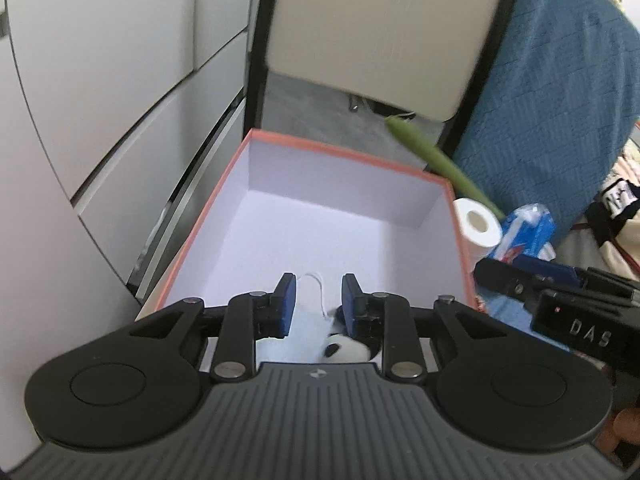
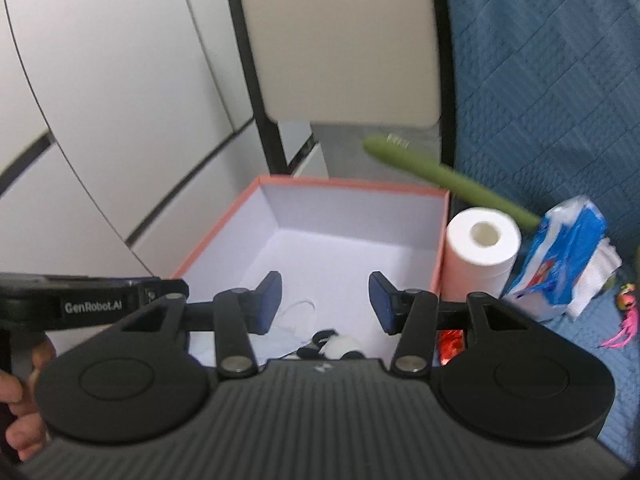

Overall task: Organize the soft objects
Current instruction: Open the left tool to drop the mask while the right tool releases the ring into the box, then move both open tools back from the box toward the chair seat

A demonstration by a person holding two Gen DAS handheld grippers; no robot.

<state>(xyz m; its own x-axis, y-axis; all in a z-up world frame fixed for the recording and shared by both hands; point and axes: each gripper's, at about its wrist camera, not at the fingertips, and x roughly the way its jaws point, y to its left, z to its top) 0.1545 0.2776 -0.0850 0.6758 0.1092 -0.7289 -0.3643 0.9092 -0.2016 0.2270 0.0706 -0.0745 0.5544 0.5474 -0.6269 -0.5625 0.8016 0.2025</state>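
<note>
An open box (image 1: 464, 240) with an orange rim and white inside stands on the blue bed; it also shows in the right wrist view (image 2: 440, 240). A pale blue face mask (image 1: 304, 328) (image 2: 280, 340) and a small panda plush (image 1: 344, 348) (image 2: 340, 346) lie at its near end. My left gripper (image 1: 316, 300) is open above them, holding nothing. My right gripper (image 2: 324, 300) is open wide over the box's near part, empty.
A white paper roll (image 2: 482, 256) and a blue tissue pack (image 2: 560, 256) stand right of the box. A green stick-like object (image 2: 448, 178) lies behind. A red packet (image 2: 452, 344) lies by the box. A chair (image 2: 344, 48) and white cabinets (image 2: 100, 100) are beyond.
</note>
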